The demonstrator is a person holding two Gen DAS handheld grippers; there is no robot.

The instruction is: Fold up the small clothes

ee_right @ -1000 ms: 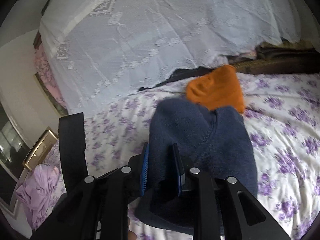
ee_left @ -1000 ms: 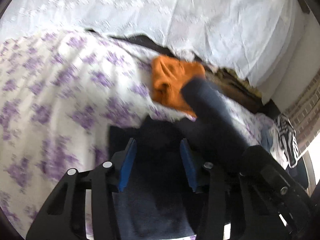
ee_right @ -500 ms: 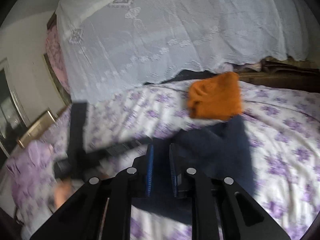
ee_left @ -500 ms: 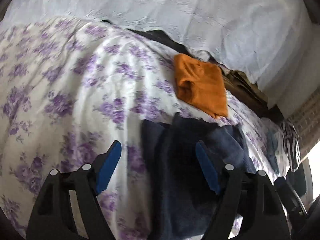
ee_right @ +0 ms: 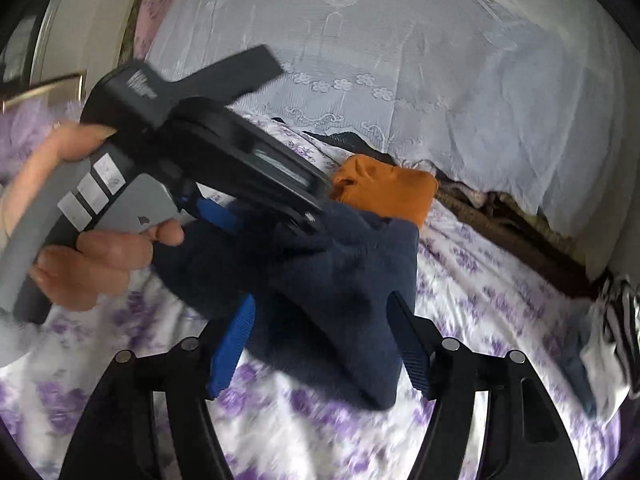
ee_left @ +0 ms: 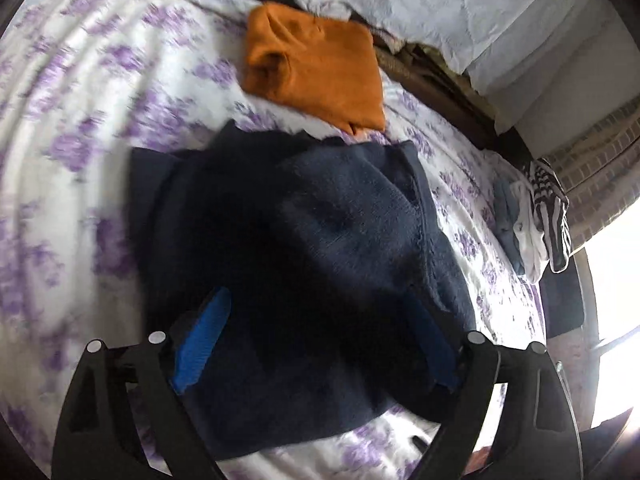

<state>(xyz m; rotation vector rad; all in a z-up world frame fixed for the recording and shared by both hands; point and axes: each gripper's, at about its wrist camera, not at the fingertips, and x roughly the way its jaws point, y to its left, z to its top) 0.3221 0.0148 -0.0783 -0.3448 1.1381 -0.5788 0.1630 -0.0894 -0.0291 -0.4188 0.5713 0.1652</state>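
Note:
A dark navy fleece garment [ee_left: 320,248] lies folded over on the purple-flowered bed sheet [ee_left: 68,128]. My left gripper [ee_left: 316,344] is open just above its near part, blue pads wide apart, holding nothing. My right gripper [ee_right: 320,344] is open over the same navy garment [ee_right: 344,280], empty. The left gripper's body and the hand holding it [ee_right: 132,184] show at the left of the right wrist view, over the garment's far edge. A folded orange garment [ee_left: 316,68] lies beyond the navy one; it also shows in the right wrist view [ee_right: 384,188].
A white lace cover [ee_right: 400,60] hangs behind the bed. A pile of clothes with a black-and-white striped piece [ee_left: 544,216] lies at the bed's right end. A dark gap [ee_left: 440,80] runs along the bed's far edge. A brick wall [ee_left: 600,152] stands right.
Both grippers have opened and let go of the navy garment, which now lies folded on the sheet. The left gripper has moved forward over it, and the right has drawn back.

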